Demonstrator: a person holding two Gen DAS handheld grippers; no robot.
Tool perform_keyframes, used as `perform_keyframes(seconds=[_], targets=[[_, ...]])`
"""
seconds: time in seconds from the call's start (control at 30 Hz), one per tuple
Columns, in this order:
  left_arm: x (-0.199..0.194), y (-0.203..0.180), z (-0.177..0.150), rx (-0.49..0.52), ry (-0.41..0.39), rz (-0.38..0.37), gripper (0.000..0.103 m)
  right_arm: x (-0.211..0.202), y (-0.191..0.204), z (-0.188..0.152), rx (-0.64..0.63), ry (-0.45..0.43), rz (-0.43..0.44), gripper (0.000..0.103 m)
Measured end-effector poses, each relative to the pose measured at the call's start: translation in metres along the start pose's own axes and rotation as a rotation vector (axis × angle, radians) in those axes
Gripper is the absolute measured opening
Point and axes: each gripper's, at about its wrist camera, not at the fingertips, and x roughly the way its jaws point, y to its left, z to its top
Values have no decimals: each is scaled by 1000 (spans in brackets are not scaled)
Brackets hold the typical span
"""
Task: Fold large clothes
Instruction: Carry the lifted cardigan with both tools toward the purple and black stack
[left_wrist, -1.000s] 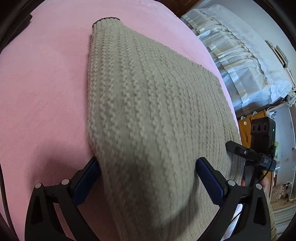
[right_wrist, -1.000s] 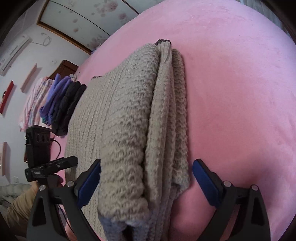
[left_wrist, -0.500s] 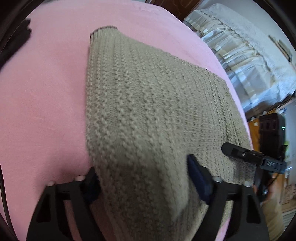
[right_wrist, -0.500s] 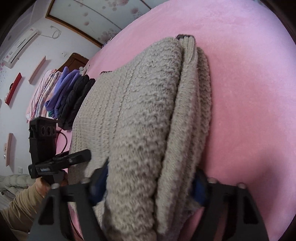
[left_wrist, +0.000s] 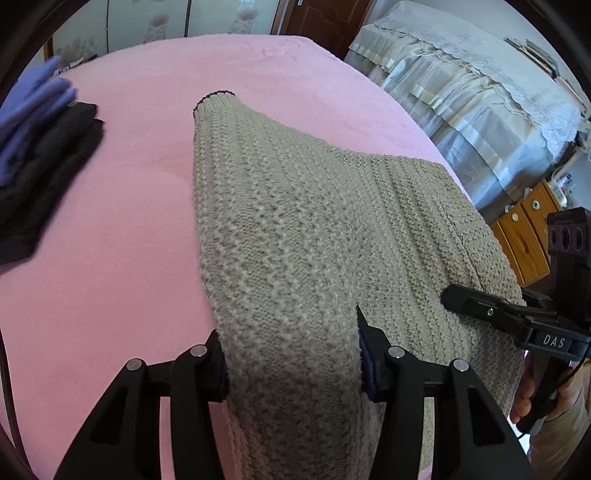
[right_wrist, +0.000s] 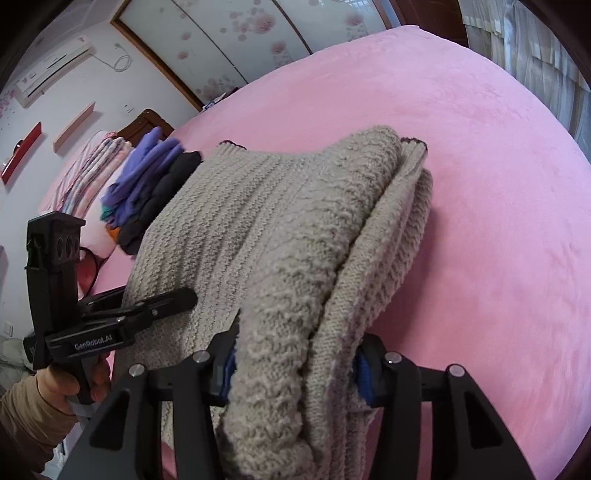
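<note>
Tools closed since earlier | sweater (left_wrist: 295, 229) pinched in both tools

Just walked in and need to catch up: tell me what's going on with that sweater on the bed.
A person is folding a beige knit sweater on a bed with a pink blanket, using two handheld grippers. The left gripper and the right gripper are each clamped on the near edge of the sweater, lifting it. A stack of folded clothes lies on the bed beyond it.
</note>
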Motion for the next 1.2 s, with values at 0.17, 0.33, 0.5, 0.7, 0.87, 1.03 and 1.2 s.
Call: perform_keyframes(seconds=[0.17, 0.33, 0.5, 0.7, 0.87, 1.03, 1.2], targets=[[-87, 33, -19, 17, -37, 33, 49, -19, 74, -12, -37, -10, 54, 49], [-171, 75, -27, 13, -95, 85, 50, -26, 154, -4, -95, -33, 113, 49], [-247, 127, -4, 1, -173, 161, 50, -19, 241, 32, -174, -73, 177, 49], [-297, 210, 52, -31, -238, 232, 50, 19, 320, 104, -249, -111, 261, 49], [-304, 282, 108, -69, -279, 270, 50, 67, 354, 171, -281, -129, 320, 49], [-292, 352, 162, -97, -278, 269, 50, 128, 375, 237, -267, -112, 348, 49], [-270, 394, 207, -93, -260, 249, 51, 167, 398, 283, -234, -118, 332, 49]])
